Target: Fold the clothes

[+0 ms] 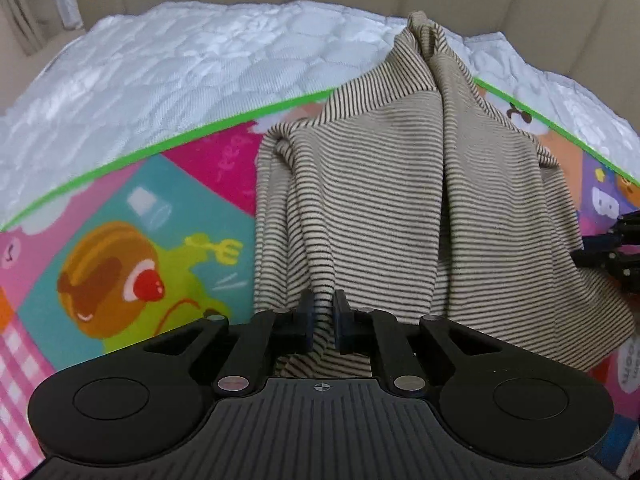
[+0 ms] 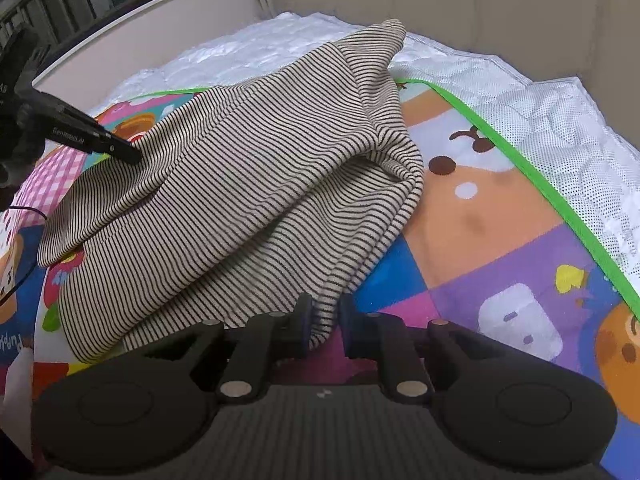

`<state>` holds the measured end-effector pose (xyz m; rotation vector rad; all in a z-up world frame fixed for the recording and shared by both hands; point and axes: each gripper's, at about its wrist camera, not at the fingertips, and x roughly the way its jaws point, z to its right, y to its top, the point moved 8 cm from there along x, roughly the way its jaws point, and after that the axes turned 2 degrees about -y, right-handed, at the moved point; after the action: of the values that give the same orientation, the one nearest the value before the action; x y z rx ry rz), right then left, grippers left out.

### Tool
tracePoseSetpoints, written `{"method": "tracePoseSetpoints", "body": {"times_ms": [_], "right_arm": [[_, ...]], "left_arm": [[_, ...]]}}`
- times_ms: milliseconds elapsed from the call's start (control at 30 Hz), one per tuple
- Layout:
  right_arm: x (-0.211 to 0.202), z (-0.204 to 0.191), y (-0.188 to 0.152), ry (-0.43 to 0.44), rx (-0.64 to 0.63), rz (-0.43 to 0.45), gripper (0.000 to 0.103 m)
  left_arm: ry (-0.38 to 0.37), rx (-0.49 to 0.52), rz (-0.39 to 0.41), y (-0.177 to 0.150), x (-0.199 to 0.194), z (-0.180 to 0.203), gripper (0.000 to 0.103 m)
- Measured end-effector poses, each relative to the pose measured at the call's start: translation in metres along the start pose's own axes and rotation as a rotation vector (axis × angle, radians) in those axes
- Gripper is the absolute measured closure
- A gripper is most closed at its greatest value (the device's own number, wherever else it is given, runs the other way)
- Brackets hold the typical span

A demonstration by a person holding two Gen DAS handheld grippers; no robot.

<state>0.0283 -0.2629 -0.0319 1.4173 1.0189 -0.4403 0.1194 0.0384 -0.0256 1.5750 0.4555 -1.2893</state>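
Two tools gripping one striped garment (image 1: 380,184): left tool (image 1: 323,322) closing on a bunched fold, right tool (image 2: 323,322) pinching a hem corner. Lying spread on the cartoon play mat (image 1: 132,220) over a white quilted mattress (image 1: 168,60). Showing small white lettering on the left tool's finger, not clearly readable.

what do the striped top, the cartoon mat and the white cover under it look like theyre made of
Striped top: soft knit, likely cotton jersey, matte; it drapes in loose folds with fine woven-in stripes.
Cartoon mat: smooth printed sheet, probably plastic or foam, with green bound edging.
White cover: quilted fabric with a slight sheen, possibly polyester; puffed stitched cells show.
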Motion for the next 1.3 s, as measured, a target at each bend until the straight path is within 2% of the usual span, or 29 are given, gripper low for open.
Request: {"method": "tracePoseSetpoints", "body": {"times_ms": [167, 233, 300, 467, 533, 567, 633, 667, 700, 800, 900, 967, 1067, 1133, 1167, 1200, 1233, 1267, 1300], "right_arm": [[0.001, -0.001, 0.0, -0.003, -0.014, -0.002, 0.088], [0.002, -0.002, 0.0, -0.006, -0.027, -0.004, 0.087], [0.003, -0.002, 0.0, -0.009, -0.039, -0.006, 0.087], [0.003, -0.007, 0.006, -0.029, -0.091, -0.047, 0.086], [0.0, -0.01, 0.013, -0.057, -0.141, -0.086, 0.076], [-0.003, -0.01, 0.018, -0.069, -0.17, -0.096, 0.066], [-0.016, -0.011, 0.036, -0.093, -0.227, -0.079, 0.06], [-0.022, -0.013, 0.045, -0.109, -0.26, -0.064, 0.056], [-0.028, -0.016, 0.055, -0.126, -0.292, -0.049, 0.052], [-0.034, -0.032, 0.072, -0.139, -0.385, -0.042, 0.051], [-0.017, -0.029, 0.072, -0.112, -0.226, -0.076, 0.055], [-0.006, -0.027, 0.072, -0.093, -0.12, -0.099, 0.055], [0.011, -0.025, 0.072, -0.065, 0.041, -0.132, 0.055], [0.023, -0.024, 0.073, -0.046, 0.147, -0.154, 0.055], [0.028, -0.023, 0.073, -0.036, 0.201, -0.165, 0.055], [0.034, -0.022, 0.074, -0.027, 0.254, -0.176, 0.056], [0.039, -0.022, 0.074, -0.017, 0.307, -0.186, 0.058], [0.045, -0.021, 0.075, -0.007, 0.361, -0.197, 0.073], [0.039, -0.01, 0.08, -0.023, 0.394, -0.16, 0.09]], "left_arm": [[0.008, -0.011, 0.031, 0.006, -0.01, -0.006, 0.094], [0.002, -0.059, 0.072, 0.017, -0.017, -0.015, 0.094], [0.017, -0.124, 0.15, 0.039, -0.029, -0.033, 0.094], [0.137, -0.318, 0.414, 0.105, -0.063, -0.11, 0.095], [0.174, -0.356, 0.456, 0.116, -0.068, -0.127, 0.095], [0.189, -0.346, 0.463, 0.118, -0.068, -0.129, 0.092], [0.164, -0.253, 0.461, 0.12, -0.059, -0.111, 0.078], [0.146, -0.199, 0.457, 0.121, -0.053, -0.099, 0.059], [0.127, -0.144, 0.453, 0.121, -0.047, -0.087, 0.046], [0.072, 0.019, 0.44, 0.122, -0.03, -0.052, 0.033], [0.016, 0.182, 0.425, 0.121, -0.013, -0.016, 0.025], [-0.008, 0.268, 0.419, 0.122, -0.002, 0.002, 0.025], [0.005, 0.313, 0.418, 0.128, 0.018, 0.012, 0.026], [0.01, 0.309, 0.408, 0.137, 0.031, 0.008, 0.032], [0.009, 0.297, 0.404, 0.141, 0.036, 0.003, 0.046], [0.008, 0.282, 0.399, 0.145, 0.041, -0.002, 0.064], [0.018, 0.257, 0.397, 0.149, 0.044, -0.008, 0.073], [0.035, 0.228, 0.396, 0.152, 0.047, -0.016, 0.087], [0.051, 0.198, 0.396, 0.155, 0.05, -0.023, 0.089]]}}
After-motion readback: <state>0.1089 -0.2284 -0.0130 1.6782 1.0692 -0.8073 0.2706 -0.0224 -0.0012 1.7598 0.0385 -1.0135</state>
